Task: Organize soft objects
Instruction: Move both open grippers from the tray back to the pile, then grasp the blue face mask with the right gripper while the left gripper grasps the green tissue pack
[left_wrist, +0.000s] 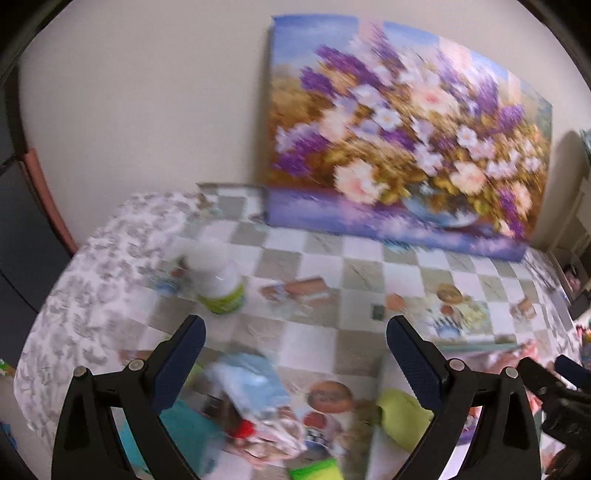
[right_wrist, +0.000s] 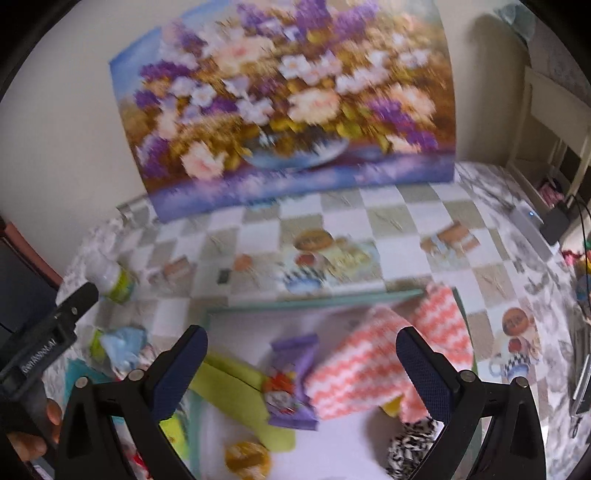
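Observation:
My left gripper (left_wrist: 295, 332) is open and empty above a heap of soft things: a light blue cloth (left_wrist: 247, 373), a teal cloth (left_wrist: 184, 432), a patterned pink cloth (left_wrist: 273, 432) and a lime green cloth (left_wrist: 402, 413). My right gripper (right_wrist: 301, 341) is open and empty over a white tray (right_wrist: 332, 314) with a teal rim. In the tray lie a coral zigzag cloth (right_wrist: 373, 365), a purple pouch (right_wrist: 291, 380), a lime green cloth (right_wrist: 236, 391), a yellow round thing (right_wrist: 247, 458) and a black-and-white striped thing (right_wrist: 410, 443). Both views are blurred.
A white bottle with a green label (left_wrist: 218, 280) lies on the checkered tablecloth (left_wrist: 332, 258); it also shows in the right wrist view (right_wrist: 112, 278). A large flower painting (left_wrist: 402, 129) leans on the wall at the back. A black box (right_wrist: 554, 221) and cables sit at the far right.

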